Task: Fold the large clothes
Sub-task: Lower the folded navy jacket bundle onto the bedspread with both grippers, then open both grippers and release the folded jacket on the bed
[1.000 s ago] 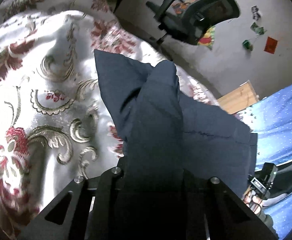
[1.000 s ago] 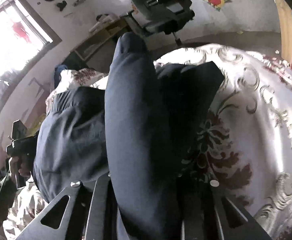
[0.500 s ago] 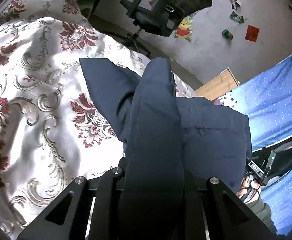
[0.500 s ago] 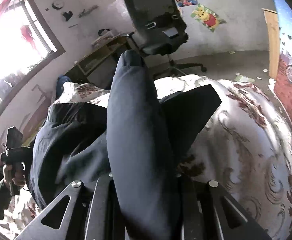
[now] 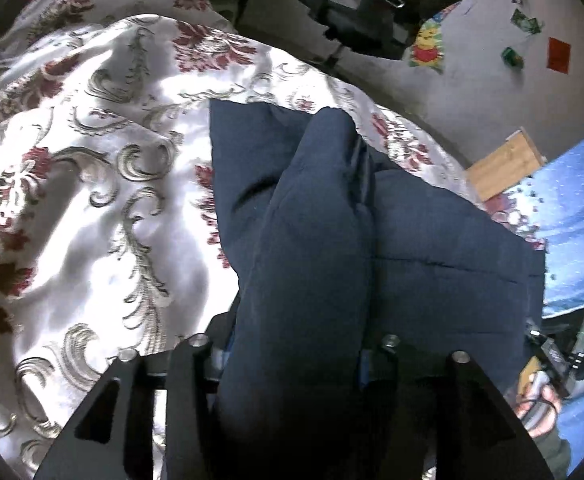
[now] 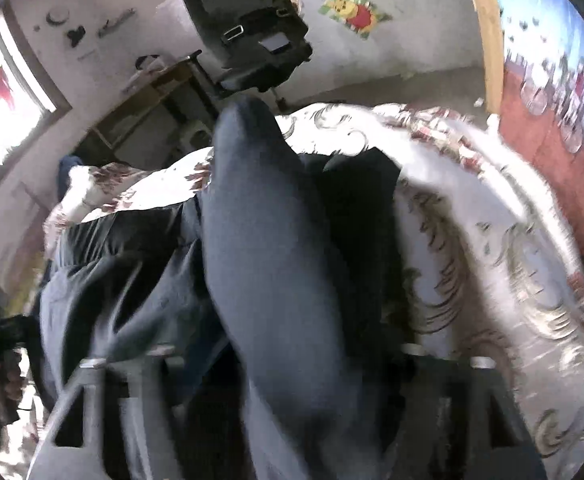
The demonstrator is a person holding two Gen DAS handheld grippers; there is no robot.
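A dark navy garment (image 5: pixel 432 248) lies partly on a white bedspread with red and gold flowers (image 5: pixel 103 184). My left gripper (image 5: pixel 300 344) is shut on a thick bunched fold of the garment, which rises between its fingers and hides the tips. In the right wrist view the same garment (image 6: pixel 275 264) is bunched through my right gripper (image 6: pixel 287 360), which is shut on it; this view is blurred by motion. The rest of the cloth spreads left (image 6: pixel 103 280) and behind over the bedspread (image 6: pixel 492 264).
A black office chair (image 6: pixel 251 28) stands beyond the bed by a wall with posters. A wooden desk (image 6: pixel 151 92) is at the left. A blue patterned hanging (image 5: pixel 572 200) and a wooden board (image 5: pixel 504 168) are at the right. The other hand-held gripper (image 5: pixel 552 364) shows at the lower right.
Both grippers have swung with the garment still held. The left view tilted back down toward the bedspread. The right view shifted and blurred, with the cloth fold moved rightward.
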